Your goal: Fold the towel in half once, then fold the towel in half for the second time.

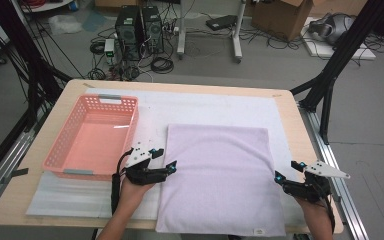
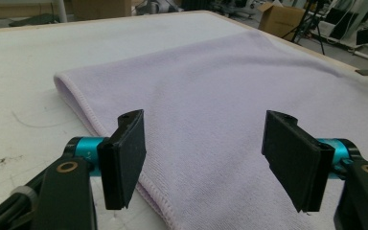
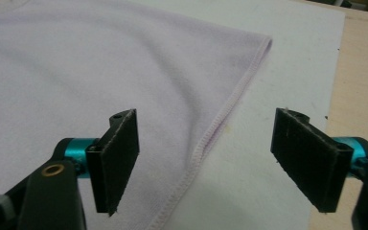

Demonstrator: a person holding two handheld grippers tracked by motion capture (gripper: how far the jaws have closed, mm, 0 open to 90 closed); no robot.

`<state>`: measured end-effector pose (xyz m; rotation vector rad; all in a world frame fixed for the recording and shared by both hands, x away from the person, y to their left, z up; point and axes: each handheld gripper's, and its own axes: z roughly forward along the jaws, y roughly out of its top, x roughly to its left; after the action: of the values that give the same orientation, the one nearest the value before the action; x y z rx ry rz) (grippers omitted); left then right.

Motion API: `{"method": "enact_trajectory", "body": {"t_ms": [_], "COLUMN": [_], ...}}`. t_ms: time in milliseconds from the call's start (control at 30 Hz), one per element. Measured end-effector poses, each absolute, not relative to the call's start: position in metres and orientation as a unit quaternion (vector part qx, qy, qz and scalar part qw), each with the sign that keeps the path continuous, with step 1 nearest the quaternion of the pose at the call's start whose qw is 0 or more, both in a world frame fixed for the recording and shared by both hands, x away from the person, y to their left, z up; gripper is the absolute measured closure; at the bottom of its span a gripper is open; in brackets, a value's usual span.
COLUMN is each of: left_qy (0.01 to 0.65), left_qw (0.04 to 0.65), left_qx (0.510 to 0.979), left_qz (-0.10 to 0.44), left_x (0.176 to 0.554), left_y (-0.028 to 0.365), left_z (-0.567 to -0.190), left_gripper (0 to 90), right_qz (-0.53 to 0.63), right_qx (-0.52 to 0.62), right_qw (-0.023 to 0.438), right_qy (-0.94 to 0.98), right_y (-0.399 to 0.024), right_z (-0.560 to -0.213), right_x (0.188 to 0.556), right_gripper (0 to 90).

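Black fingers, left: my left gripper (image 2: pixel 203 160) stands released, pads (image 2: pixel 124 160) spread over the towel's left hem, nothing pinched.
Black fingers, right: my right gripper (image 3: pixel 211 160) is likewise released, straddling the stitched right hem.
Towel, place: the lilac towel (image 1: pixel 220 177) lies flat on the white mat (image 1: pixel 205 102), near half of the table (image 1: pixel 290 107), right of the pink basket (image 1: pixel 92 135).
Towel, feel: I judge it light, soft and limp; it will sag and drag, not slide as a sheet.
Towel, hold: I would pinch the side hems near the corners, both layers if folded, and lift evenly.
Risk: a shallow bite may slip off the hem.
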<state>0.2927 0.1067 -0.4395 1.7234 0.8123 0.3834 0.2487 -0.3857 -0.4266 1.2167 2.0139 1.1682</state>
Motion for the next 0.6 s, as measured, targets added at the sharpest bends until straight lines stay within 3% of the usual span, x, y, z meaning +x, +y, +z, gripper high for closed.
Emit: {"method": "enact_trajectory", "body": {"t_ms": [233,600], "left_qy": [0.36,0.365], "left_qw": [0.564,0.561], "left_qx": [0.726,0.726], "left_qz": [0.159,0.155], "left_x": [0.2934,0.2969], "left_y": [0.1067,0.1056], "left_z": [-0.4381,-0.4373], "left_gripper": [25.1,25.1], "right_qz": [0.433,0.429], "right_qx": [0.45,0.455], "right_qw": [0.253,0.243], "right_qy": [0.739,0.741], "right_y": [-0.3882,-0.3856], "right_z": [-0.4262,-0.4287], "right_x": [0.2483,0.2519], "right_gripper": [21.6,21.6]}}
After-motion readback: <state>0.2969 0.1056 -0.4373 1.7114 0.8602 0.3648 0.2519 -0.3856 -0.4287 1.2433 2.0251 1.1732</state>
